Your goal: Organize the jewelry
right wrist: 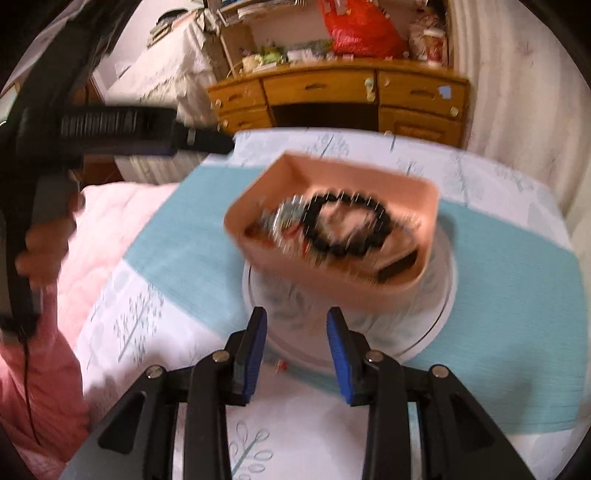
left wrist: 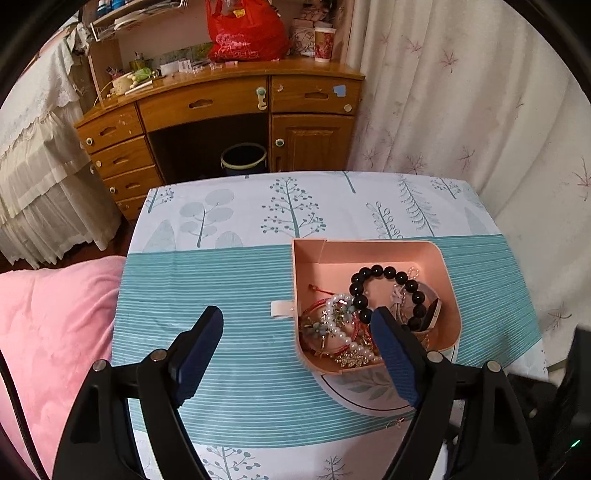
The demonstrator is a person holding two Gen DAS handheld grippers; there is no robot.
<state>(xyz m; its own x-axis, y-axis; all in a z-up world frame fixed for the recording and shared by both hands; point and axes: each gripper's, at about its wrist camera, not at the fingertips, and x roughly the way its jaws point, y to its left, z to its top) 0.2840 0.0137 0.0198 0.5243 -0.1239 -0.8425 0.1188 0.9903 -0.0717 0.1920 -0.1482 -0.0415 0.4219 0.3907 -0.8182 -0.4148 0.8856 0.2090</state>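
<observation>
Wooden desk point(left wrist: 229, 107) and curtain point(left wrist: 461, 110) stand beyond the table point(left wrist: 221, 266).

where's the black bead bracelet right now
In the left wrist view the black bead bracelet lies right of centre inside the pink tray, atop the other jewelry, beside the white pearl bracelet.

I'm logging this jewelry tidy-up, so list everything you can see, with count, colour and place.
tray: one, pink, swung out over the round box, on the table
round box: one, white with leaf print, under the tray
black bead bracelet: one, black, in the tray
pearl bracelet: one, white, tray's left side
red cord bracelet: at least one, red, tray's left side
tablecloth: one, teal stripes and tree print, on the table
desk: one, wooden, behind
red bag: one, on the desk
left gripper: black, blue pads, open, empty
right gripper: same, open, empty
</observation>
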